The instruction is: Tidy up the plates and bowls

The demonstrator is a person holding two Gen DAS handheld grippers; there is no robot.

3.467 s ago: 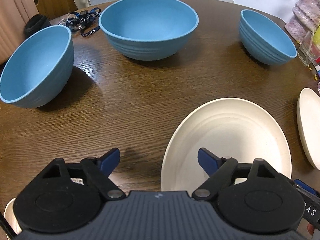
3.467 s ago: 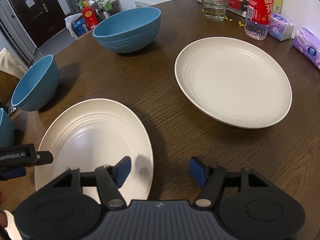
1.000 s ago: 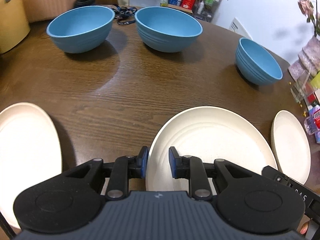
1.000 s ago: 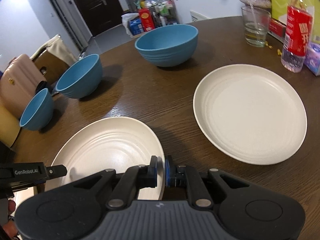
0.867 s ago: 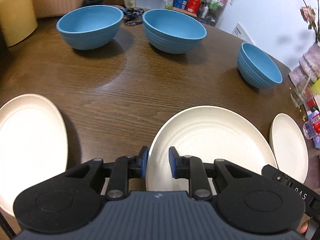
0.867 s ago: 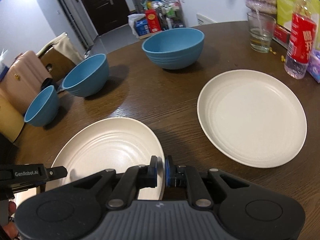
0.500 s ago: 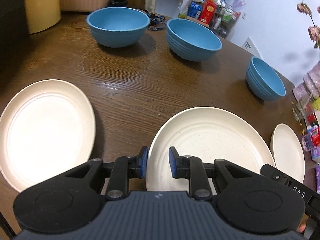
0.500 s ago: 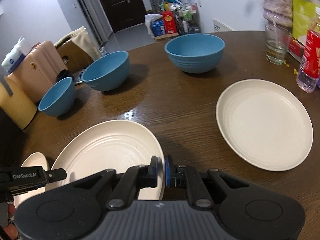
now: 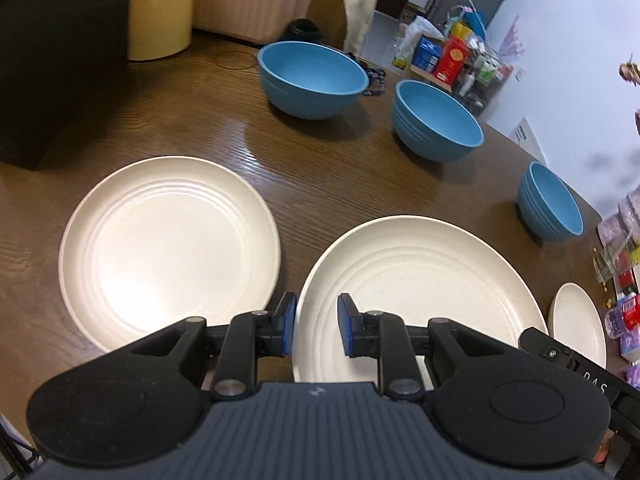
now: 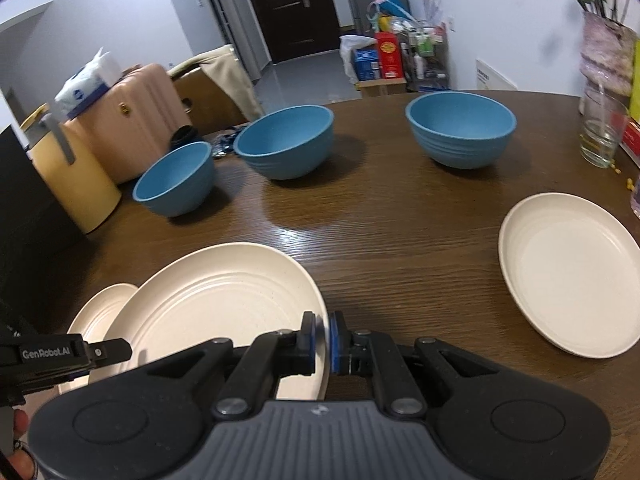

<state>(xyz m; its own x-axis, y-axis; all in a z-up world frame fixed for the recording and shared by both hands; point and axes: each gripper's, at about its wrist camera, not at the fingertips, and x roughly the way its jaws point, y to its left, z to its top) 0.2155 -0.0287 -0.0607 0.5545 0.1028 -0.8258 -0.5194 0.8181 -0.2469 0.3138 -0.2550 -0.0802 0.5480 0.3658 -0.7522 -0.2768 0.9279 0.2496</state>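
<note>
The large cream plate sits low and centre in the left wrist view and lower left in the right wrist view, held at two points of its rim. The right gripper has its blue pads pinching the plate's right edge, jaws all but pressed together on the thin rim. The left gripper straddles the near-left rim with a narrow gap between its pads; the rim runs between them and looks clamped, though contact on the right-hand pad is hard to see.

In the right wrist view the held plate overlaps a second cream plate, which lies flat on the wooden table at left centre of the left wrist view. A third cream plate rests at the right edge of the right wrist view. Three blue bowls stand across the upper part of both frames: a big bowl, another big bowl and a small bowl, all apart from one another.

Judged from this, the step in hand is carrying the plate to stack it on the left plate. The next move calls for centring it over that plate, keeping both hands level, lowering until the rims nest, then spreading both sets of jaws together so it does not tip
</note>
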